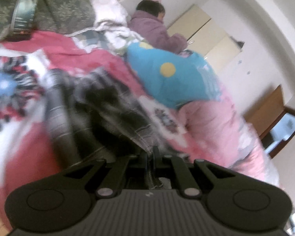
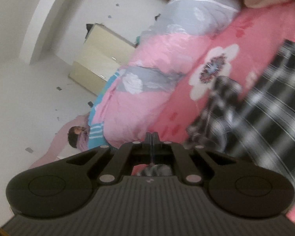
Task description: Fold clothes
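Both grippers — left (image 1: 152,153), right (image 2: 151,137) — clenched on edges of plaid garment (image 1: 92,102), lifted over pink bedspread (image 2: 167,90) toward 12 o'clock, apparently for stretching flat before a fold.

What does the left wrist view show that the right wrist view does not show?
Only the left wrist view shows the blue cushion with a yellow dot and the green patterned fabric. Only the right wrist view shows the grey floral band on the pink quilt. Both show the black plaid garment, the cream cabinet, a person in a purple top, and shut tongs: the left tongs pinch the garment.
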A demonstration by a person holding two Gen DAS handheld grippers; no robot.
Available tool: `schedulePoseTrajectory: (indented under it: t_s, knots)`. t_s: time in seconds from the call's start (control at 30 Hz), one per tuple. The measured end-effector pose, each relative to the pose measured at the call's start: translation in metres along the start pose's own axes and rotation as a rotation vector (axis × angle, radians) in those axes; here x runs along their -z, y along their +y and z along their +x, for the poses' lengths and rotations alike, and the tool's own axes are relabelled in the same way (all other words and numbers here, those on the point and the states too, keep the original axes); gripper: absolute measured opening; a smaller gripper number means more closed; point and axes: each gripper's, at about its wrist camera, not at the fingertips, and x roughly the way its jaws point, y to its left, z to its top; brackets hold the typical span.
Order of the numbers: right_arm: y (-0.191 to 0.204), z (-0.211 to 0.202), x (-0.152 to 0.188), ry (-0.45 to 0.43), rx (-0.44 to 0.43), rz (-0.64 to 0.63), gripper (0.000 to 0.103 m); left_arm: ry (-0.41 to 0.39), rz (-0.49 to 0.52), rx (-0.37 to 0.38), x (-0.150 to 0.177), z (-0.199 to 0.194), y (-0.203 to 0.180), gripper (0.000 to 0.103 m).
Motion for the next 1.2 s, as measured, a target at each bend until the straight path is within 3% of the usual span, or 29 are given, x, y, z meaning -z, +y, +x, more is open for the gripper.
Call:
schedulePoseTrajectory:
  t_s: [0.23,0.4,0.5,0.53,0.6,0.67,0.73,0.87,1.0,1.07,1.2]
  knots:
    - [-0.022,-0.013,0.009,0.039,0.029,0.045,0.001,-0.006,0.056,-0.062,0.015,-0.014,0.017,0.007]
    - [-0.019,-0.026,0.009,0.047,0.013,0.023,0.004,-0.053,0.065,-0.088,0.024,-0.03,0.017,0.021]
    - [-0.01,-0.03,0.009,0.074,0.005,-0.046,0.007,-0.081,0.073,-0.101,0.028,-0.045,0.011,0.024]
    - [-0.004,-0.031,0.01,0.08,0.008,-0.087,0.01,-0.09,0.074,-0.105,0.029,-0.051,0.008,0.027]
    - [0.01,-0.034,0.012,0.092,0.007,-0.164,0.035,-0.107,0.078,-0.11,0.033,-0.063,0.0,0.044]
    - [0.024,-0.036,0.016,0.101,-0.02,-0.241,0.052,-0.113,0.08,-0.124,0.036,-0.076,-0.008,0.052]
    - [0.039,-0.038,0.022,0.116,-0.06,-0.317,0.058,-0.118,0.088,-0.137,0.037,-0.088,-0.017,0.055]
    - [0.067,-0.036,0.04,0.162,-0.116,-0.467,0.084,-0.149,0.113,-0.15,0.033,-0.106,-0.036,0.07]
    - [0.09,-0.031,0.065,0.209,-0.144,-0.619,0.094,-0.192,0.171,-0.164,0.03,-0.107,-0.046,0.093]
    - [0.099,-0.026,0.076,0.225,-0.152,-0.68,0.102,-0.215,0.207,-0.2,0.031,-0.103,-0.048,0.099]
    - [0.118,-0.007,0.098,0.257,-0.162,-0.783,0.102,-0.206,0.242,-0.239,0.028,-0.087,-0.042,0.102]
